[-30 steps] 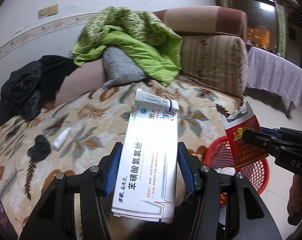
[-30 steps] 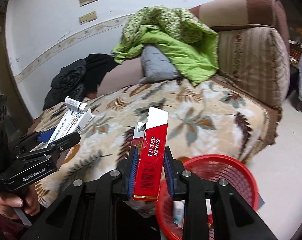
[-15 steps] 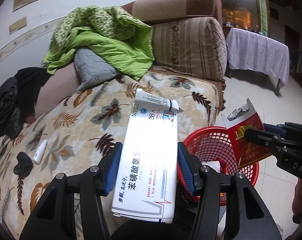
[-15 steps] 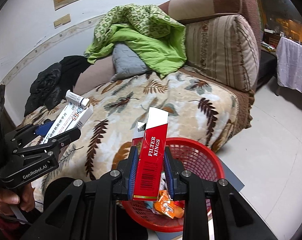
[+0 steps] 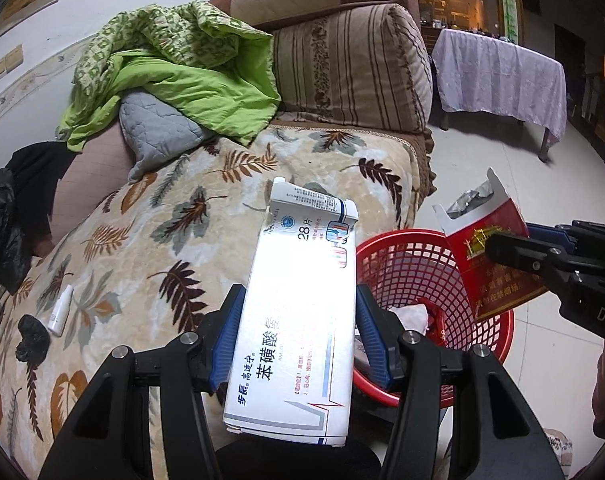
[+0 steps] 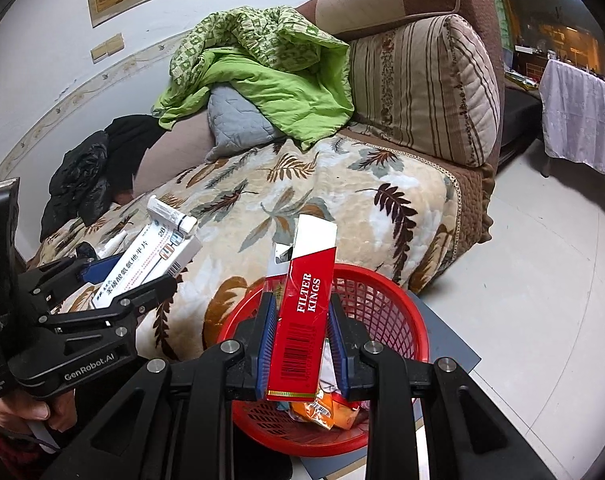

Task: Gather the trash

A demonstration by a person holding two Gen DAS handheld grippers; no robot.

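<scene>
My left gripper (image 5: 298, 312) is shut on a white medicine box (image 5: 302, 320) with blue Chinese print, held at the sofa's front edge, just left of the red mesh basket (image 5: 406, 264). It also shows in the right wrist view (image 6: 150, 264). My right gripper (image 6: 300, 320) is shut on a red cigarette pack (image 6: 302, 312) marked FILTER KINGS, held over the red basket (image 6: 394, 300). The pack also shows in the left wrist view (image 5: 490, 256). The basket holds wrappers and paper scraps.
The sofa carries a leaf-print blanket (image 5: 182, 240), a green quilt (image 5: 182, 60), a grey cushion (image 5: 154, 132) and black clothing (image 5: 6, 216). A small white tube (image 5: 60, 310) and a black scrap (image 5: 32, 338) lie on the blanket. A cloth-covered table (image 5: 502, 76) stands far right.
Both grippers have swung right, from over the sofa toward the red basket. The right one now holds the cigarette pack over it. Both grips are unchanged.
</scene>
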